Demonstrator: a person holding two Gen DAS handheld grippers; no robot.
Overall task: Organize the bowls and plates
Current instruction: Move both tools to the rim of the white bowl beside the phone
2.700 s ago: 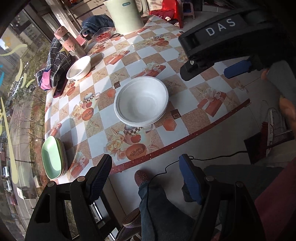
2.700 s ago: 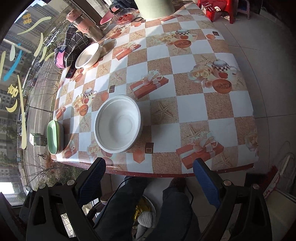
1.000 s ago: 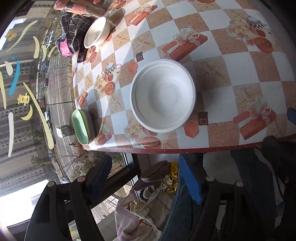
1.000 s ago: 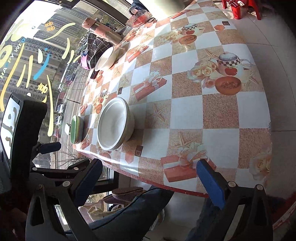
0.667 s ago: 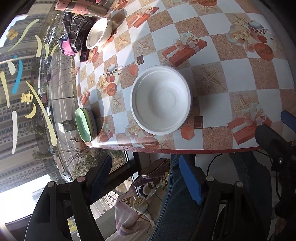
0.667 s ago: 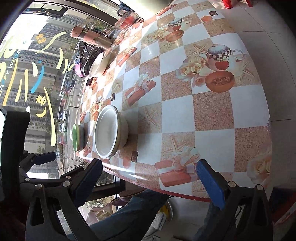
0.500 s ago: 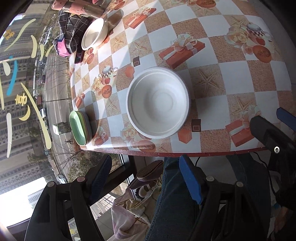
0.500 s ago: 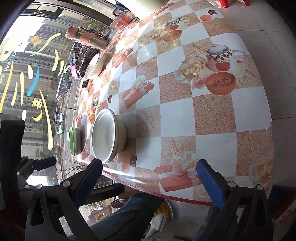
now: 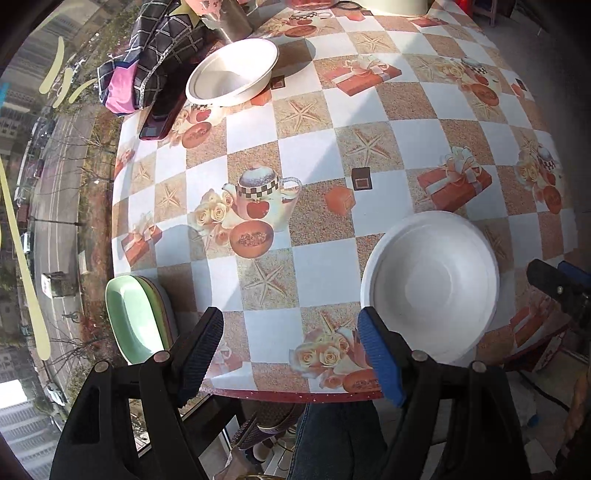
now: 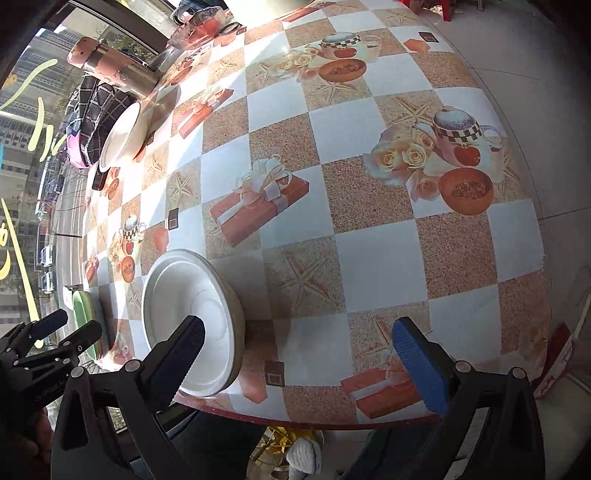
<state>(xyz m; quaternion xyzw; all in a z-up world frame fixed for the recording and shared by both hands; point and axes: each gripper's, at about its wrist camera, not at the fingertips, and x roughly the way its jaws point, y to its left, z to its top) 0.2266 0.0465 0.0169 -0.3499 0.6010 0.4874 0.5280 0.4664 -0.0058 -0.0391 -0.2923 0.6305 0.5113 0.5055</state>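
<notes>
A stack of white bowls (image 9: 430, 288) stands near the front edge of the patterned table (image 9: 317, 140); it also shows in the right wrist view (image 10: 192, 325). A single white bowl (image 9: 232, 72) sits at the far left, also seen from the right wrist (image 10: 122, 138). A stack of green plates (image 9: 136, 317) lies at the front left corner, visible from the right wrist too (image 10: 83, 317). My left gripper (image 9: 291, 354) is open and empty over the front edge, between plates and bowl stack. My right gripper (image 10: 299, 350) is open and empty, just right of the bowl stack.
A checked cloth (image 9: 155, 55), a dark phone (image 9: 162, 110) and a metal flask (image 10: 114, 70) lie at the far left by the window. A glass dish (image 10: 199, 27) stands at the back. The person's legs (image 9: 332, 443) are under the front edge.
Both grippers have moved down and closer to the table. The left one has swung left toward the green plates; the right one now hangs close beside the white bowl stack. Nothing on the table moved.
</notes>
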